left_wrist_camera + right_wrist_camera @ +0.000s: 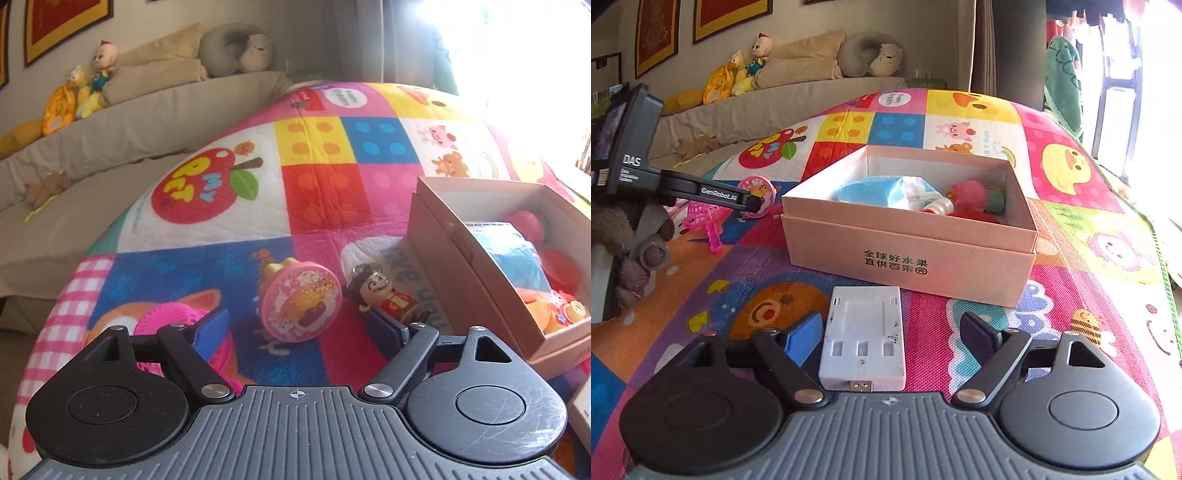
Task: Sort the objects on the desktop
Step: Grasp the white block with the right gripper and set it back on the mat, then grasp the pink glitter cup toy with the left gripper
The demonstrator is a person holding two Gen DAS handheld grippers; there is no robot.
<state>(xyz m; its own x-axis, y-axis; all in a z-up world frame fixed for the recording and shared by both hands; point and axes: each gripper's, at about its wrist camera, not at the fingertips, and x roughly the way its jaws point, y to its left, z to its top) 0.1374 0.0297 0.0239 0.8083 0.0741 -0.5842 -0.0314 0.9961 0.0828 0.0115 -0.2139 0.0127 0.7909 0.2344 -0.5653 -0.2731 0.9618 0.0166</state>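
Observation:
My left gripper (301, 326) is open and empty, low over the mat. Between its fingers lies a round pink glitter toy (301, 304); a small figurine (384, 295) lies by the right finger and a pink plastic fan toy (170, 317) by the left finger. My right gripper (892, 338) is open, with a white flat charger box (864, 336) lying on the mat between its fingers. The cardboard box (908, 254) stands beyond it and holds a blue packet (886, 192) and pink and red toys (971, 195). The box also shows at the right of the left wrist view (454, 240).
Everything sits on a colourful patchwork play mat (1071, 229). The left gripper's body (683, 184) reaches in from the left in the right wrist view, over a pink net toy (705, 216). A grey sofa (110, 122) with plush toys lies behind. Bright window glare is at the right.

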